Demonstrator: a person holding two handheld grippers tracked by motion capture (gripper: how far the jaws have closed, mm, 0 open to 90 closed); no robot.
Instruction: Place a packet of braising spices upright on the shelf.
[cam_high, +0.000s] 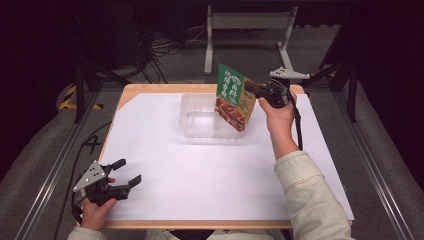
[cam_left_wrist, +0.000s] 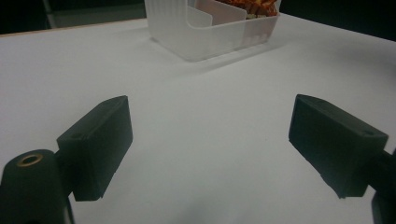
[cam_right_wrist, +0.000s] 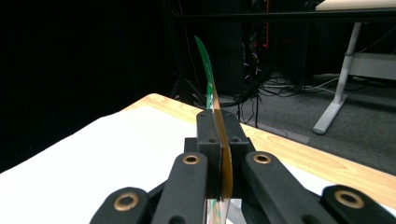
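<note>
The right gripper (cam_high: 251, 88) is clamped on the upper edge of a green and red food pouch (cam_high: 232, 97), holding it tilted over the right end of a clear plastic tray (cam_high: 200, 131) at the far middle of the white-covered table (cam_high: 200, 175). The pouch looks light, thin and flexible: seen edge-on it (cam_right_wrist: 208, 74) bows above the jaws, so a hold on the flat sealed rim seems best. The left gripper (cam_high: 125, 175) rests near the table's front left corner, jaws spread apart with nothing between them.
</note>
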